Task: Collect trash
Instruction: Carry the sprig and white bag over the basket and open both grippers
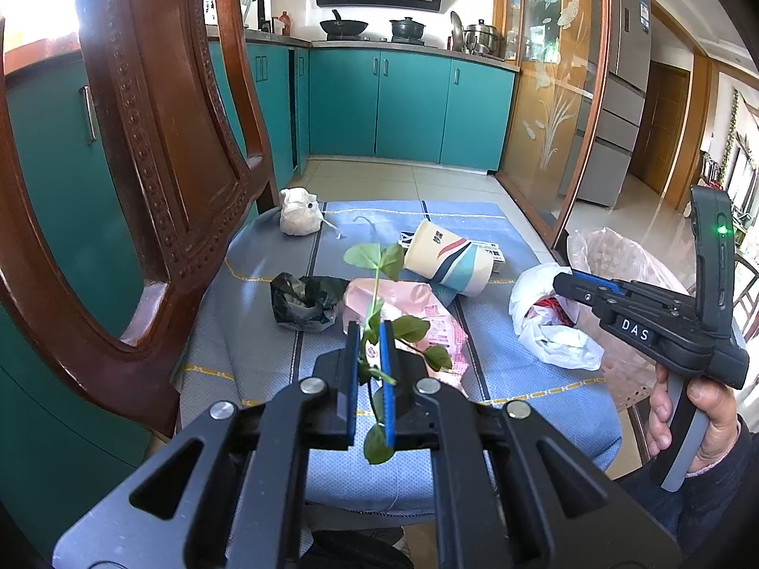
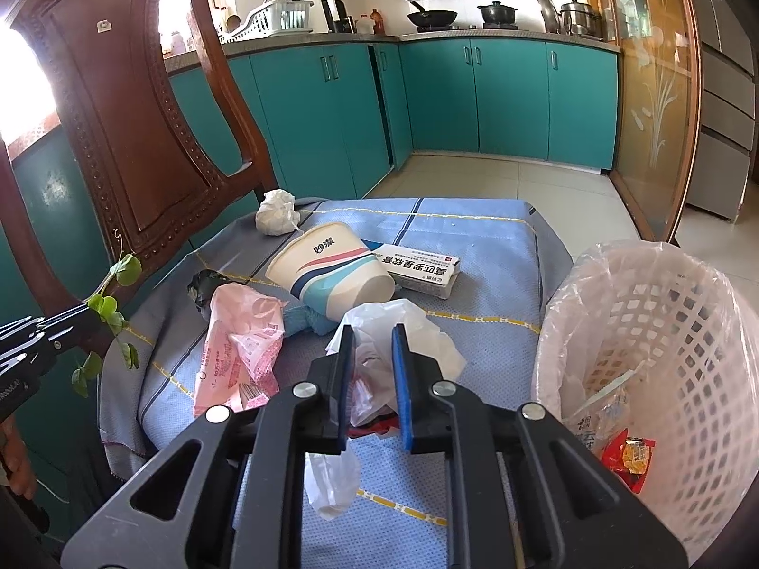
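Note:
My left gripper (image 1: 369,332) is shut on a green leafy sprig (image 1: 374,261), held above a blue cloth-covered seat (image 1: 479,218). From the right wrist view that gripper (image 2: 87,308) and the sprig (image 2: 114,313) show at the left edge. My right gripper (image 2: 374,336) is shut on a crumpled white plastic bag (image 2: 412,327) that lies on the cloth; it also appears in the left wrist view (image 1: 562,282), gripping the bag (image 1: 545,332). A white lattice bin (image 2: 664,332) with a plastic liner stands right of the seat and holds some wrappers.
On the cloth lie a paper cup (image 2: 332,265) on its side, a medicine box (image 2: 422,265), a pink plastic bag (image 2: 242,346), a black bag (image 1: 303,298) and a white paper wad (image 2: 276,213). A carved wooden chair back (image 1: 156,142) rises at left.

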